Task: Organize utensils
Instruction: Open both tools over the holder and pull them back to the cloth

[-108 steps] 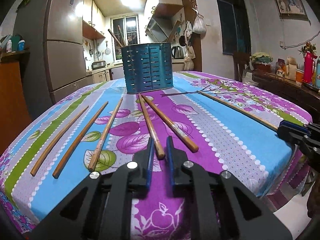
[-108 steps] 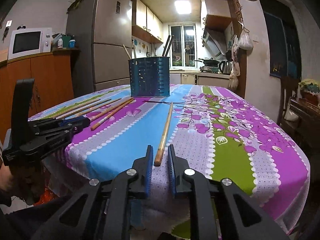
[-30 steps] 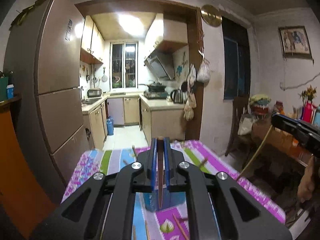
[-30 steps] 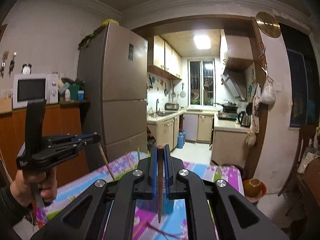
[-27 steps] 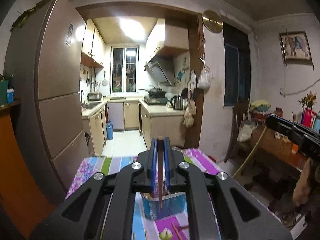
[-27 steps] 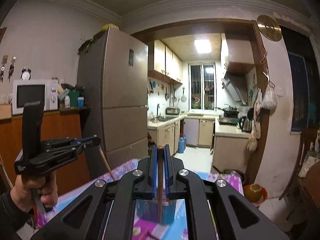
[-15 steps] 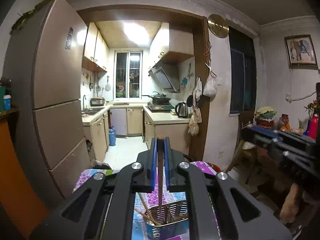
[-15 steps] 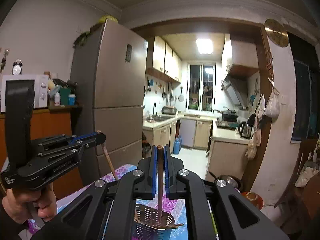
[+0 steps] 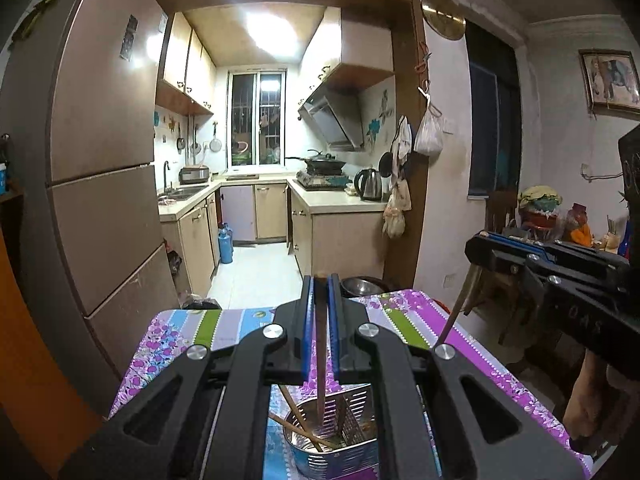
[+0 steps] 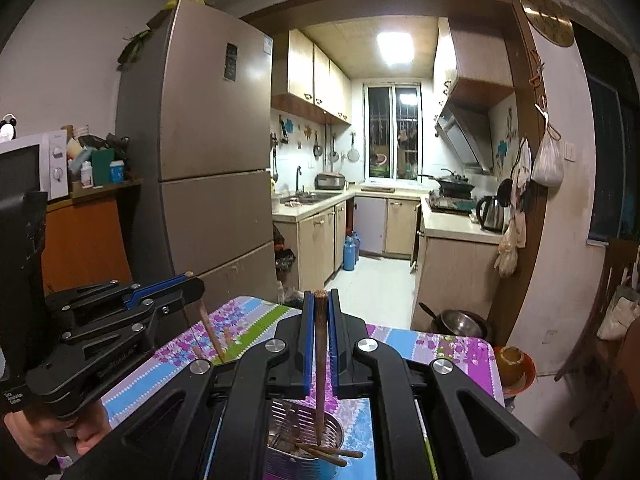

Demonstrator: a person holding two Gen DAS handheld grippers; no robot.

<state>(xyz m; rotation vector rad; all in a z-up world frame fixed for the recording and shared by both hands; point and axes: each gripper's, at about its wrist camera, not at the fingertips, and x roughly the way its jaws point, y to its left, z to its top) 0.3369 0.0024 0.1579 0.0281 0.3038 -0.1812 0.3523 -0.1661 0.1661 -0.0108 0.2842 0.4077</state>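
We see the left claw (image 9: 320,308) clamped on a wooden chopstick (image 9: 321,344), its blue pads pressed against the stick on both sides. The chopstick hangs almost upright, and its lower end reaches down inside the slotted metal utensil holder (image 9: 334,456) that stands on the worktop (image 9: 404,308) with its flowered cloth. A few more chopsticks (image 9: 304,432) already lie slanted inside that holder, against a perforated divider.

In the right wrist view, the right claw (image 10: 320,312) is likewise shut tight on a second chopstick (image 10: 320,360), whose dark patterned top end shows between the pad tips. This stick also points down into the same utensil holder (image 10: 296,460), ending just above several chopsticks (image 10: 328,454) that lie crosswise within it. We cannot tell whether either held stick touches the bottom of the holder.

Each claw shows in the other's camera. From the left wrist view, the right claw (image 9: 476,248) appears at the right edge, with its chopstick (image 9: 456,312) slanting down toward the worktop. From the right wrist view, the left claw (image 10: 192,286) sits at the left, held by a hand (image 10: 48,436) at the lower left corner, and its chopstick (image 10: 210,328) slopes downward behind the nearer claw.

Behind the worktop stand a tall refrigerator (image 10: 208,168) and an open kitchen with a kettle (image 10: 490,208) on its counter.
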